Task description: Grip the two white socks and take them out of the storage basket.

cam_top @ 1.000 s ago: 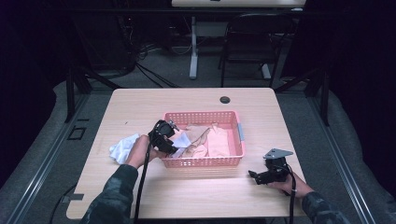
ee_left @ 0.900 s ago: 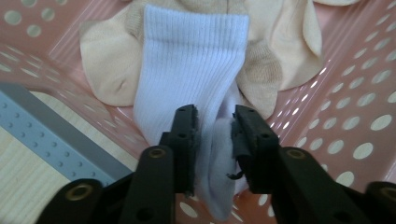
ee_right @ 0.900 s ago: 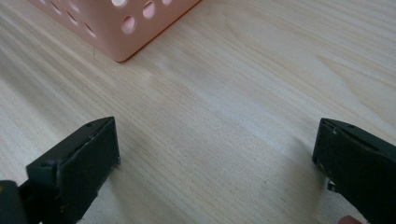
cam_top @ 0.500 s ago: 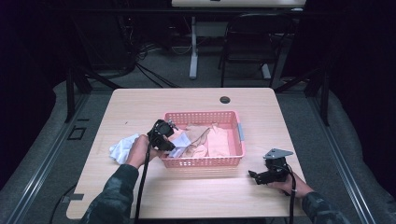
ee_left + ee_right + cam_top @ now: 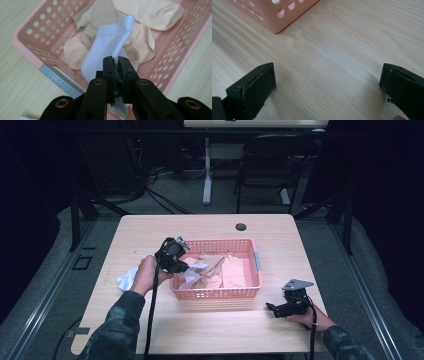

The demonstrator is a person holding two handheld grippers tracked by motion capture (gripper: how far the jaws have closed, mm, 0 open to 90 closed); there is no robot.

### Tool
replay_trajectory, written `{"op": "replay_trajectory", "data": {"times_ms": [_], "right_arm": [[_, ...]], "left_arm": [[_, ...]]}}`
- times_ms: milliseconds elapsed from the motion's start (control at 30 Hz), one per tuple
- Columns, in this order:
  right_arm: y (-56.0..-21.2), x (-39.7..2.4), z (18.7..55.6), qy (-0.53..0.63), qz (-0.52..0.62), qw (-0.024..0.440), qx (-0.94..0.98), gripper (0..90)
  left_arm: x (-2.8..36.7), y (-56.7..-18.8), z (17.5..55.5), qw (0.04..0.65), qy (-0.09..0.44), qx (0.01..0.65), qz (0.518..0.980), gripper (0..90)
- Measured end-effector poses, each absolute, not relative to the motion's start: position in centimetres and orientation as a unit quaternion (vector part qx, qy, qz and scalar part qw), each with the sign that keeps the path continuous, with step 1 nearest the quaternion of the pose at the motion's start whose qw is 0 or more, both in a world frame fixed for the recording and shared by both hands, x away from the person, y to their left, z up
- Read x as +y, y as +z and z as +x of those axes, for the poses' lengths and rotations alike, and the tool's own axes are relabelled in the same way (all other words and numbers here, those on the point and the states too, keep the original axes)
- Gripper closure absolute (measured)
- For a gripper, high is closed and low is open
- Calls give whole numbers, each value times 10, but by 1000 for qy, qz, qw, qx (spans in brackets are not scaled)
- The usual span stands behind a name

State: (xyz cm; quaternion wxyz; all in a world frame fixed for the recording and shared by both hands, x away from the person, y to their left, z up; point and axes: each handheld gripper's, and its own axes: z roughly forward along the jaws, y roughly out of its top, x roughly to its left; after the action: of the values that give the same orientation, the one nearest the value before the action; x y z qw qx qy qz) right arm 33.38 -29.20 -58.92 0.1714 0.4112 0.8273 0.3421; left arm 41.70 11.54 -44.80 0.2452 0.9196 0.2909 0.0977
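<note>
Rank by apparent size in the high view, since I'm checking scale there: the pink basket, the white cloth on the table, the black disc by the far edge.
1. Pink basket
2. White cloth
3. Black disc

left gripper [image 5: 186, 268]: grips white sock [image 5: 194, 274] | over pink basket [image 5: 257, 261] left end

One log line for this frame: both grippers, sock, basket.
left gripper: shut on white sock, over pink basket | right gripper: open, empty, on table | beige socks: in basket
</note>
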Motion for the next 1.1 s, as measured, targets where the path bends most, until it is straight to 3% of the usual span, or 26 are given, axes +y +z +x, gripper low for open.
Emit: {"op": "replay_trajectory", "data": {"times_ms": [1100], "right_arm": [[-589,-292,334,343,412,172,826,0]], "left_arm": [[118,-360,425,302,135,271,904,848]]}}
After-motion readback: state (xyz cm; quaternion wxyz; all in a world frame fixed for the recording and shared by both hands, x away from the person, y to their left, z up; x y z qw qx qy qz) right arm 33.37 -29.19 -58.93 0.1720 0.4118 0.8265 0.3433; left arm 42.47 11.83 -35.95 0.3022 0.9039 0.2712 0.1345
